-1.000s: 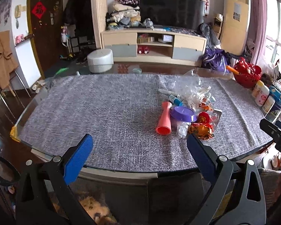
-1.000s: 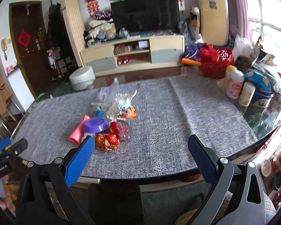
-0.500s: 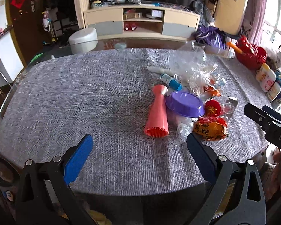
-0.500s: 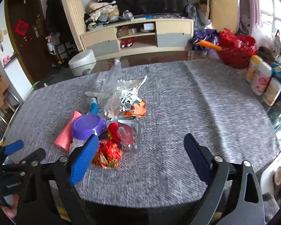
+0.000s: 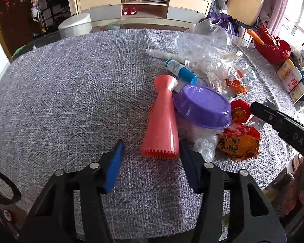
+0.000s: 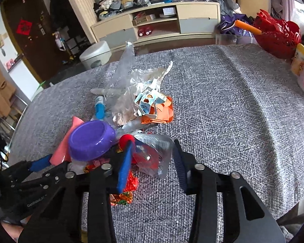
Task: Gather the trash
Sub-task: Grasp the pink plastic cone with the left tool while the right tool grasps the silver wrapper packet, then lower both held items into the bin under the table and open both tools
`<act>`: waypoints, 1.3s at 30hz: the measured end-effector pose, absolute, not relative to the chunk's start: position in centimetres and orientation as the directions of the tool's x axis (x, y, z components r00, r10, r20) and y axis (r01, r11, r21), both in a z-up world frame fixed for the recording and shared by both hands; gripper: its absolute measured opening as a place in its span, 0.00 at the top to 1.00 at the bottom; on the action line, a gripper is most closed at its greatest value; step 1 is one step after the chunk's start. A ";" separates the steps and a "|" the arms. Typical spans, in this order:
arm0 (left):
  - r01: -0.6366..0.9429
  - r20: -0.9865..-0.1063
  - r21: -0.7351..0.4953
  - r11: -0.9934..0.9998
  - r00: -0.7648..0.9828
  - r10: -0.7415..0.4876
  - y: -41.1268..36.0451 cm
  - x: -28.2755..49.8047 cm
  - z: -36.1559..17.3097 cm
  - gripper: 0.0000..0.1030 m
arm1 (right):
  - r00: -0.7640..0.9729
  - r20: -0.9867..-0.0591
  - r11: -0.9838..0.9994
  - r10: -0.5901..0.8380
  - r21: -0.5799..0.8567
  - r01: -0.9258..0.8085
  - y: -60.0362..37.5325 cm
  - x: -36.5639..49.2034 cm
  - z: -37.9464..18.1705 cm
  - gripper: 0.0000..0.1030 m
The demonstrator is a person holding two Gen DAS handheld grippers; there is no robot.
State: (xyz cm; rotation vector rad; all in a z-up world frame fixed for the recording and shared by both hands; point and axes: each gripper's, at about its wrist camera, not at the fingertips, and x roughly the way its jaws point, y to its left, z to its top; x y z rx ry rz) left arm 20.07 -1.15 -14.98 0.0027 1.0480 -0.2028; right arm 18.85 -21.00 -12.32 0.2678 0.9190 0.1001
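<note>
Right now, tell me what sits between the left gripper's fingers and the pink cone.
Only bare grey tablecloth separates the left gripper from the pink cone, per the left wrist view.

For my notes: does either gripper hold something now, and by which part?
Nothing is held yet. Left gripper brackets the pink cone's wide end; right gripper straddles the clear blister pack.

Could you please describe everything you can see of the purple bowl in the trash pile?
The purple bowl looks like glossy moulded plastic, oval, with a rolled rim. It lies upside down and tilted, its flat base facing up, on top of the pile on the grey tablecloth. Its left edge rests against the pink plastic cone lying beside it; crumpled clear plastic shows underneath, and a red round item sits at its right. Neither gripper touches it.
</note>
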 end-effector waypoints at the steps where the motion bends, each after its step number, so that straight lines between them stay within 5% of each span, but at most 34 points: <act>1: 0.168 -0.862 -0.102 0.981 0.477 -0.171 -1.1 20.2 -15.2 0.54 | 0.605 -0.770 0.962 0.200 0.271 0.027 -20.9 18.9 -12.4 0.63; 7: 0.195 -0.855 -0.111 0.975 0.481 -0.193 -1.7 20.9 -15.1 0.66 | 0.617 -0.760 0.957 0.204 0.286 0.036 -21.7 18.8 -12.2 0.64; 30: 0.216 -0.703 -0.108 0.970 0.674 -0.228 -0.2 8.8 -1.8 0.66 | 0.756 -0.629 0.975 0.181 0.214 -0.056 -20.7 9.0 -1.1 0.64; 39: 0.197 -0.754 -0.087 0.977 0.627 -0.193 -0.8 2.3 -4.8 0.66 | 0.692 -0.687 0.973 0.223 0.201 -0.114 -19.2 3.2 -3.2 0.64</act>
